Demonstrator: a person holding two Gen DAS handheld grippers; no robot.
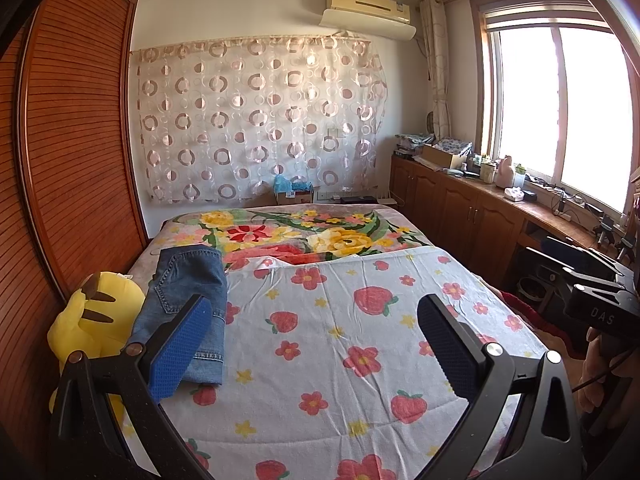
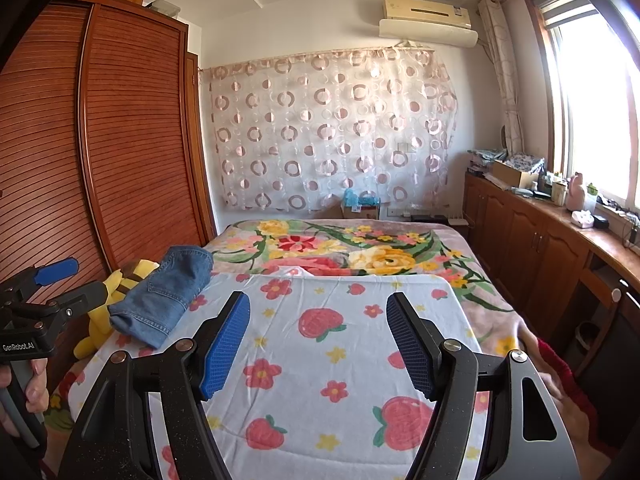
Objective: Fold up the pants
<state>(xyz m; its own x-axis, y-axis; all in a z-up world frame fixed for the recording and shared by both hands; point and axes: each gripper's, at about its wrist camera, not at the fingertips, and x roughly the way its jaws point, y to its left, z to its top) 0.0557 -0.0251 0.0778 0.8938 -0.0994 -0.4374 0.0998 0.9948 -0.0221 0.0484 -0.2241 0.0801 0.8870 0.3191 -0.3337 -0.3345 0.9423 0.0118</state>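
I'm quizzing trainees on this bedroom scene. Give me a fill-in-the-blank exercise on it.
1. The folded jeans lie on the bed next to a plush toy coloured ____.
2. The left gripper and right gripper both have ____ jaws, with nothing between them.
3. The white quilt is printed with flowers and ____.

Missing words: yellow; open; strawberries

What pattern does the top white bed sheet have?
The white cotton bed sheet has red strawberries, pink flowers and small yellow stars; the right wrist view shows it best.
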